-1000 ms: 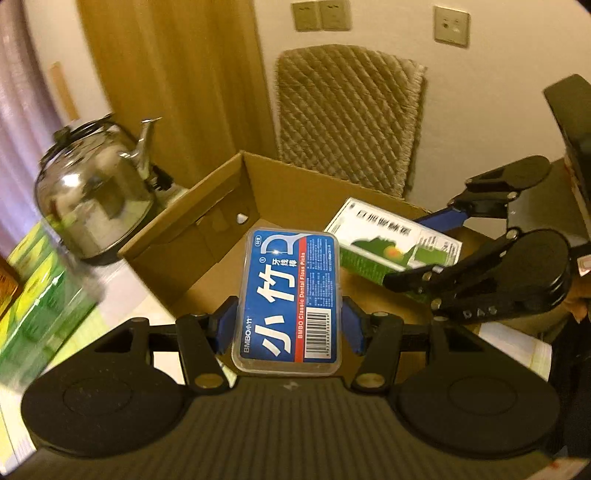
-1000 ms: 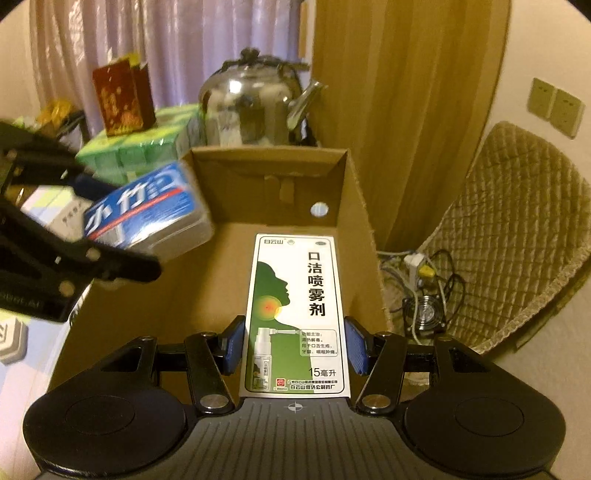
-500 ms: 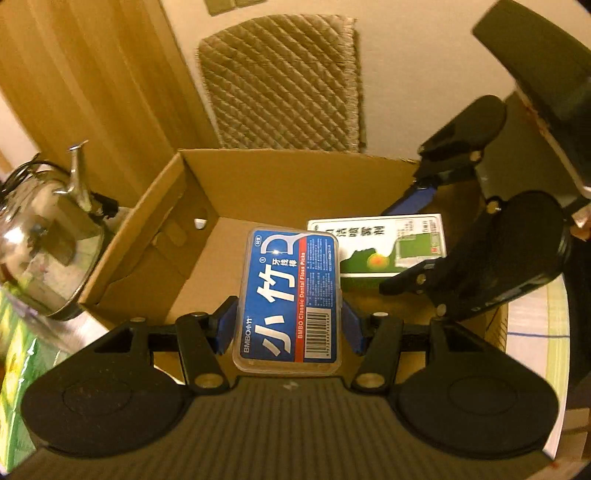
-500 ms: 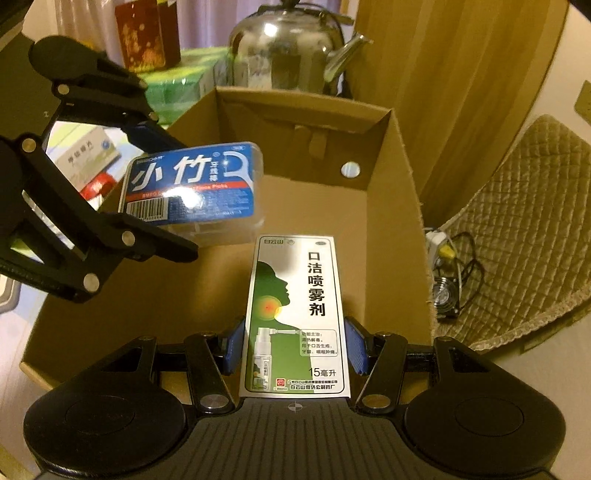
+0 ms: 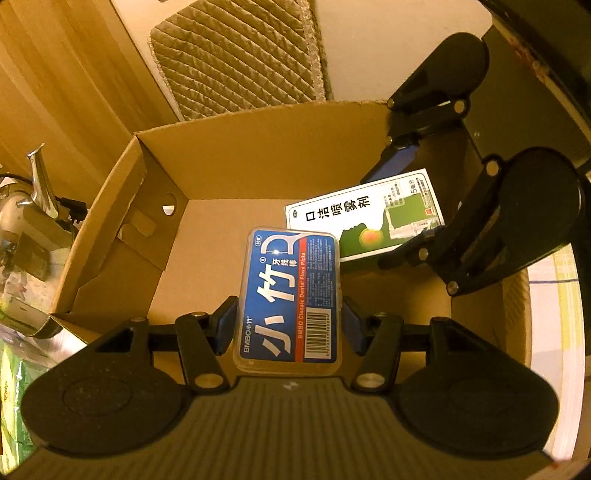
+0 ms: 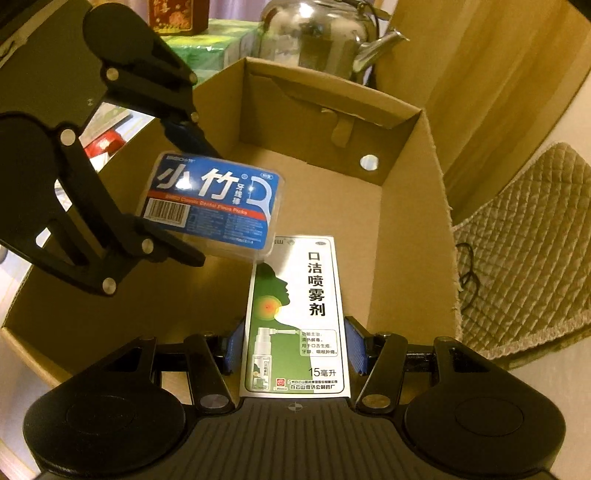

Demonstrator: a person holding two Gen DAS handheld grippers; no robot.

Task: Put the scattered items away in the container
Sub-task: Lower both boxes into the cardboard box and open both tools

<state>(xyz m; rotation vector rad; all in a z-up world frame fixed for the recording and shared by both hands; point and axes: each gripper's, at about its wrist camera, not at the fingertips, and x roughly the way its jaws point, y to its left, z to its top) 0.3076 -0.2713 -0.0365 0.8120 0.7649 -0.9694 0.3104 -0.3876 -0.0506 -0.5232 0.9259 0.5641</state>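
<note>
Floss box point(image 5: 290, 299) and spray carton point(image 6: 295, 317), each clamped lengthwise in a hand-held gripper, hang side by side above the cardboard box point(image 5: 258, 155) floor.

Cardboard box point(image 5: 221, 162), kettle point(image 6: 314, 33) on table point(image 5: 550, 295)

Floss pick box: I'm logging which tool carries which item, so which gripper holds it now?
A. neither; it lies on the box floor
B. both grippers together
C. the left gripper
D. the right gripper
C: the floss pick box sits clamped between the blue pads of the left gripper above the open cardboard box, while the right gripper holds the green spray carton.
</note>
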